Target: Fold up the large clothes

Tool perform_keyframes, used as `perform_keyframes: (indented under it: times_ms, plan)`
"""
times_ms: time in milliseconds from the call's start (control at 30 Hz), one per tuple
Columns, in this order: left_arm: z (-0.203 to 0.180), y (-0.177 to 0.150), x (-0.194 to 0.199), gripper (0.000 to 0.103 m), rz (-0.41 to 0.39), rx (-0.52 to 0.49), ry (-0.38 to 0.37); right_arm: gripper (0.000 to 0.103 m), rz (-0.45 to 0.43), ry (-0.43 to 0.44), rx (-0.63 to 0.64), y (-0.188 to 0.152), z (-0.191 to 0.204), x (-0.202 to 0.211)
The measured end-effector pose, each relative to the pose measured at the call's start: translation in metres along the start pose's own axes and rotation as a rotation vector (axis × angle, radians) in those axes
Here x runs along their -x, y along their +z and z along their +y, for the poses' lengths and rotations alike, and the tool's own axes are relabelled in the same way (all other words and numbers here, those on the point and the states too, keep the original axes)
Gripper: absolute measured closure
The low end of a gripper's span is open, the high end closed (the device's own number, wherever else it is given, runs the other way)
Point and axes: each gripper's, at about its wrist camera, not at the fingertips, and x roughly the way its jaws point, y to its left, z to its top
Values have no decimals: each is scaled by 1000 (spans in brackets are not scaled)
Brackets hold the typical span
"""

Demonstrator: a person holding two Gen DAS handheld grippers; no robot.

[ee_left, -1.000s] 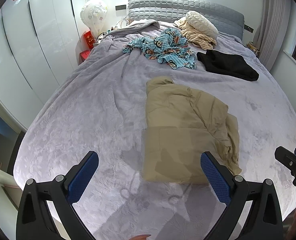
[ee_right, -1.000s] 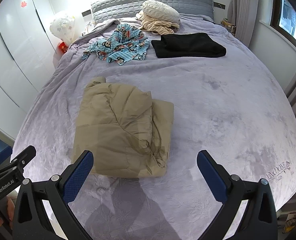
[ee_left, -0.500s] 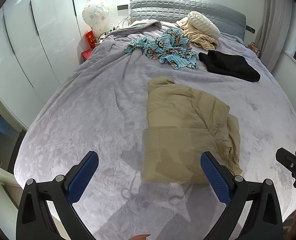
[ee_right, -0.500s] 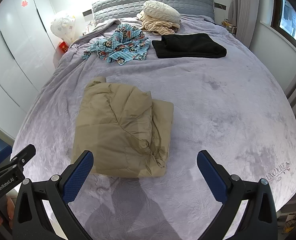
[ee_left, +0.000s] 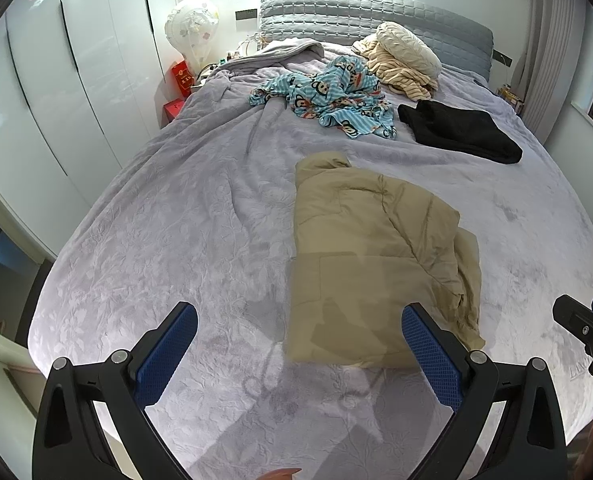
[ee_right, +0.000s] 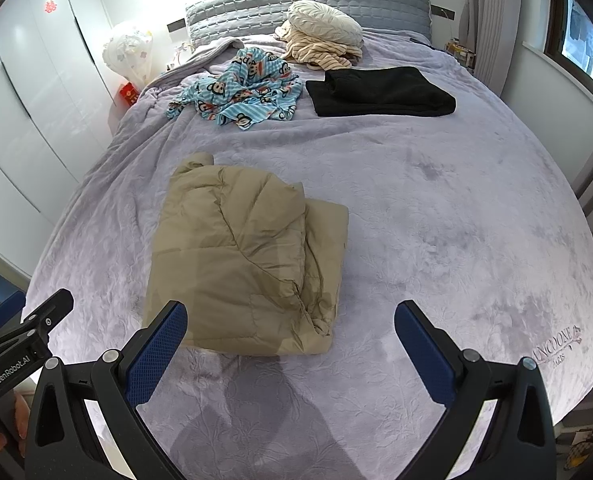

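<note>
A tan padded jacket (ee_left: 372, 256) (ee_right: 244, 264) lies folded into a rough rectangle on the lilac bedspread (ee_left: 184, 216) (ee_right: 456, 216). My left gripper (ee_left: 296, 334) hangs open above the bed's near edge, its right finger over the jacket's near corner. My right gripper (ee_right: 290, 328) is open too, just short of the jacket's near edge, with nothing between its fingers. Each gripper shows at the other view's margin: the right gripper (ee_left: 584, 324) and the left gripper (ee_right: 24, 332).
Farther up the bed lie a blue monkey-print garment (ee_left: 328, 96) (ee_right: 240, 88), a folded black garment (ee_left: 460, 130) (ee_right: 380, 92), and a cream striped garment with a pillow (ee_left: 404, 58) (ee_right: 324, 36). White wardrobe doors (ee_left: 56, 92) run along the left.
Both views have shifted only slightly; the jacket lies as it did and both grippers stay open.
</note>
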Motion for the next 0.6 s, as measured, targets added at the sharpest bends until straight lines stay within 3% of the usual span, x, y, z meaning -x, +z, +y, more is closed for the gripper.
perform_keyframes:
  times_ms: [600]
  plan:
    - [1, 1, -1, 1, 1, -2, 0, 0, -1, -2, -1, 0, 1, 0]
